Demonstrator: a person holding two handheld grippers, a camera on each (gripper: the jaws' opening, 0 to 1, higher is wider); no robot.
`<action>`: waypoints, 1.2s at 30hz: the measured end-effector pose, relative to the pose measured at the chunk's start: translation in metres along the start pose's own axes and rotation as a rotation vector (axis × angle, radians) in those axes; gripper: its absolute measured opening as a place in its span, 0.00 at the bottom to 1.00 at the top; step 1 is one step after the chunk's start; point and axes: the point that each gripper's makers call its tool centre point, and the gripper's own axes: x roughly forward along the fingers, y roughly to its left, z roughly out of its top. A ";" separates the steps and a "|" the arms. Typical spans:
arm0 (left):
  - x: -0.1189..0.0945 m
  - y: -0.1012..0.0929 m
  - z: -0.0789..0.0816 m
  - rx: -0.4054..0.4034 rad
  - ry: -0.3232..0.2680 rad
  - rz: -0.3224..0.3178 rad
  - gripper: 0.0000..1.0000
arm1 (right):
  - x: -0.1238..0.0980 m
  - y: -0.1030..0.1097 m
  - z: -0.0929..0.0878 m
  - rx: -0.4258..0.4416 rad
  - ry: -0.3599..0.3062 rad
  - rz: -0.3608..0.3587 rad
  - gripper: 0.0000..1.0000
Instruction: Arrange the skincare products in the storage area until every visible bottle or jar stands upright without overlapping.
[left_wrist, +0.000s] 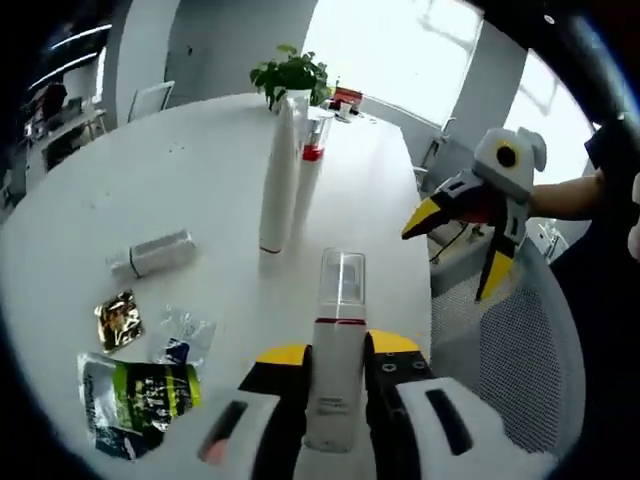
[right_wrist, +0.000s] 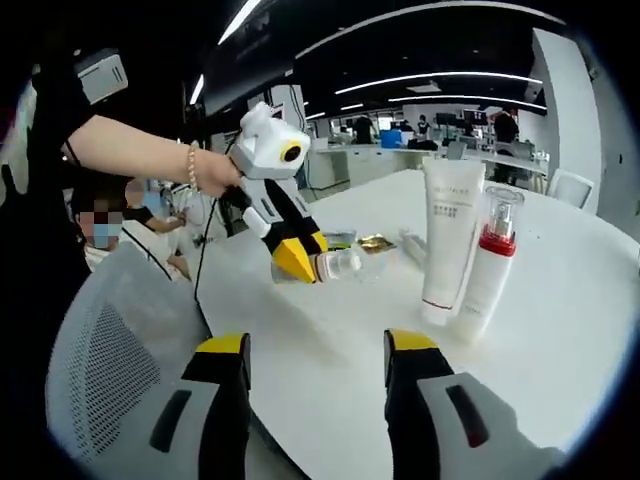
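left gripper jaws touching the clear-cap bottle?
Touching. In the left gripper view the left gripper has a jaw pressed against each side of the clear-cap bottle, with no gap showing.

My left claw (left_wrist: 338, 372) is white with yellow tips and black pads; it pinches a white bottle (left_wrist: 335, 375) with a clear cap and thin red band. On the white worktop (left_wrist: 190, 170) I see a white tube (left_wrist: 277, 180), a red-collared white pump bottle (right_wrist: 490, 270), a gold sachet (left_wrist: 118, 318) and a green-black packet (left_wrist: 135, 400).
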 end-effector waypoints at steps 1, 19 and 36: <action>-0.003 -0.004 0.001 -0.014 -0.022 -0.008 0.25 | 0.002 0.002 0.004 0.007 -0.015 0.011 0.54; -0.049 -0.094 0.012 -0.184 -0.383 -0.167 0.25 | 0.002 0.059 0.080 0.232 -0.256 0.271 0.41; -0.060 -0.143 0.046 -0.195 -0.514 -0.293 0.26 | -0.010 0.088 0.110 0.318 -0.276 0.384 0.22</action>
